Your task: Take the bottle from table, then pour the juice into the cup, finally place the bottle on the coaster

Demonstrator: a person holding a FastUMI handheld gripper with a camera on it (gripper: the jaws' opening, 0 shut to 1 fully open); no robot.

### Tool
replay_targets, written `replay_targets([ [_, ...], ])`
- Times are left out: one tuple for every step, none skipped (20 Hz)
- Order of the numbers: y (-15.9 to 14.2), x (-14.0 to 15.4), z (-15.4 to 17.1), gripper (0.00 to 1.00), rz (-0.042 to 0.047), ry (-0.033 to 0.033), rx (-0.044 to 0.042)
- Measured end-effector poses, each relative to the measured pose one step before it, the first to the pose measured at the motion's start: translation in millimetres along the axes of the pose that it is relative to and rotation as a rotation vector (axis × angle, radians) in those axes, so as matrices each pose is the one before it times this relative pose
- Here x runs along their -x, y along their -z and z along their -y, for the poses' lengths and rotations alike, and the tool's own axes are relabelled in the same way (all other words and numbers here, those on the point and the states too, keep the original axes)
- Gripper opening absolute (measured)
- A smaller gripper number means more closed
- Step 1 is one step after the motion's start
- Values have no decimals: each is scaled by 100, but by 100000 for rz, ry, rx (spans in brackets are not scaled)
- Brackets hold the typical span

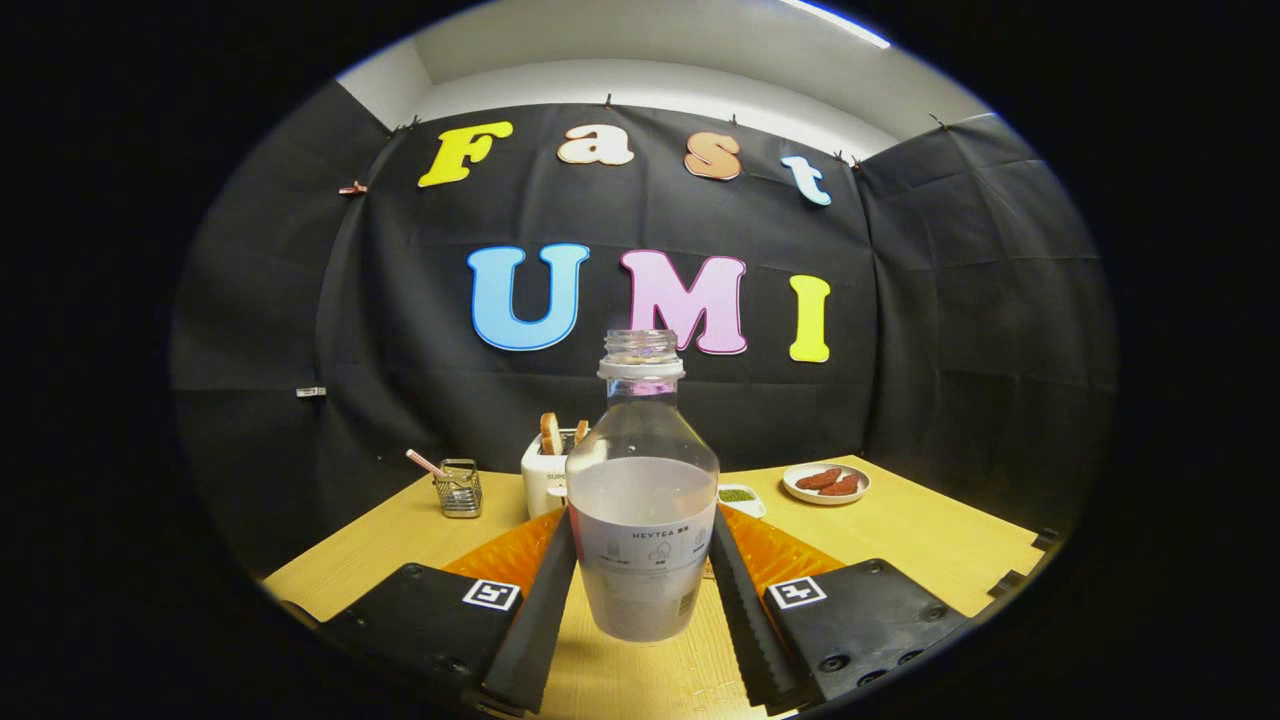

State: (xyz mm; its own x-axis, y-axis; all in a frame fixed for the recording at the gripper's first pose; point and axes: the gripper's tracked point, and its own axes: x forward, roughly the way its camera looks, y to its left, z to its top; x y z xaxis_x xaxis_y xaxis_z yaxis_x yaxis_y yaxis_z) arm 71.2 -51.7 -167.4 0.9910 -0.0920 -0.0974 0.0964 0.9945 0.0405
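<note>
The claw (640, 560) is pinching the bottle (642, 500). Both fingers (545, 600) press on its sides, one on the left and one on the right. The bottle stands straight up between the fingers. It is a see-through plastic bottle with no cap on top. It is about half full of a pale, milky juice, and a white label goes around its lower part. Its bottom looks a bit above the wooden table (930, 540), but it is hard to be sure.

Behind the bottle, past the left finger, is a white toaster (545, 472) with slices of toast (550, 432) sticking out of the top. Further left of it is a small wire basket (459, 488) with a pink stick inside. Just past the right finger is a little white dish (740, 497) with something green in it. Further off to the right is a round white plate (826, 484) with two reddish-brown pieces of food on it.
</note>
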Motion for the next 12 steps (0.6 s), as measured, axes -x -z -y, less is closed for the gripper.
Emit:
replay_targets([
  [83,2,321,75,-178,219,-485],
  [130,80,329,75,-347,535,-388],
  [68,18,506,75,356,1075,300],
  [-421,35,407,75,1181,544,1010],
  [-311,-52,280,75,832,8,1127],
  [269,-26,-179,75,-655,-1484,-218],
  [355,-89,-316,75,-691,-1909,-1222],
  [164,-132,6,74,-644,-861,-1643],
  [280,-104,192,74,-1360,-533,-2439],
  [377,-179,-210,74,-1721,-1487,-3943],
  [312,-74,-207,75,-1242,-1463,-3704],
  [327,-55,-110,75,-1041,-1148,-4150],
])
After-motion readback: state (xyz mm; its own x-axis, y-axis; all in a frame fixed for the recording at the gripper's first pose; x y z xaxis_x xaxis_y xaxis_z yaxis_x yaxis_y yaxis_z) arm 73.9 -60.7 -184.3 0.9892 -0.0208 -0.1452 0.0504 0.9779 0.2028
